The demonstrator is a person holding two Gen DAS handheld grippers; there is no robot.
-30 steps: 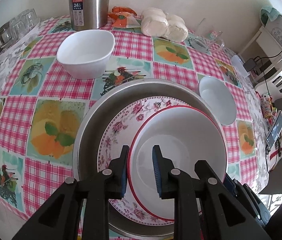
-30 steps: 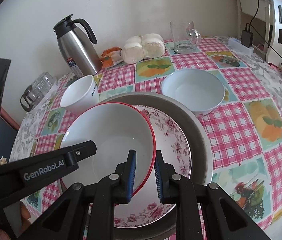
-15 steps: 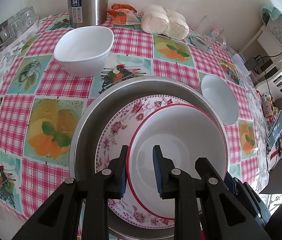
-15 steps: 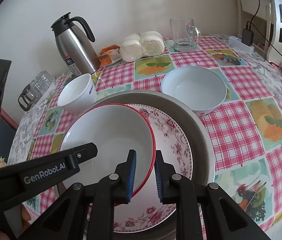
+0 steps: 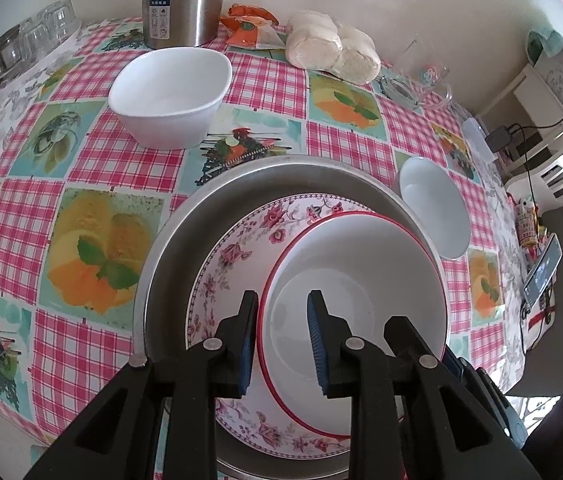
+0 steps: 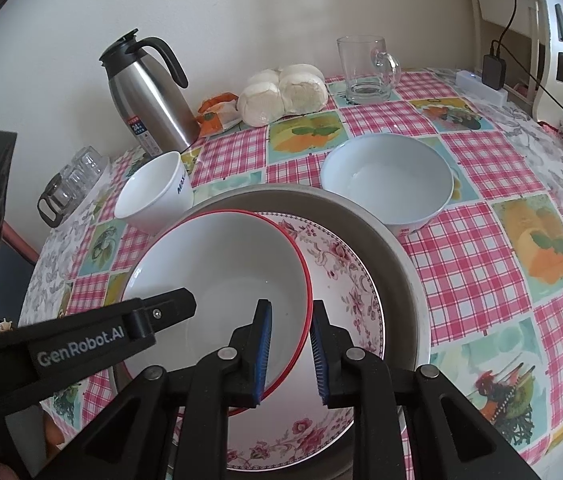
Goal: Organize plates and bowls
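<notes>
The red-rimmed bowl [image 5: 361, 280] sits nested on the floral plate [image 5: 237, 256], which lies inside the metal basin [image 5: 281, 176]; it rests off-centre, toward the basin's near side. That much of the stacking looks done.

The left gripper [image 5: 281, 320] straddles the bowl's rim with one finger outside and one inside. Its jaws have just been opening, and a clear gap shows between the inner pad and the wall, so it has no clamp on the bowl. The right gripper [image 6: 289, 328] straddles the opposite rim, narrowly parted and, as far as I can tell, not pressing.

Two pieces remain outside the basin (both empty): the squarish white bowl [image 5: 169, 92] beyond its far rim and the round white bowl [image 5: 433, 212] just beside its far right rim.

Above the basin the way is open. Behind the squarish bowl stands a steel flask [image 5: 181, 0], so a reach there has less room. The basin's near rim lies close to the table edge.
</notes>
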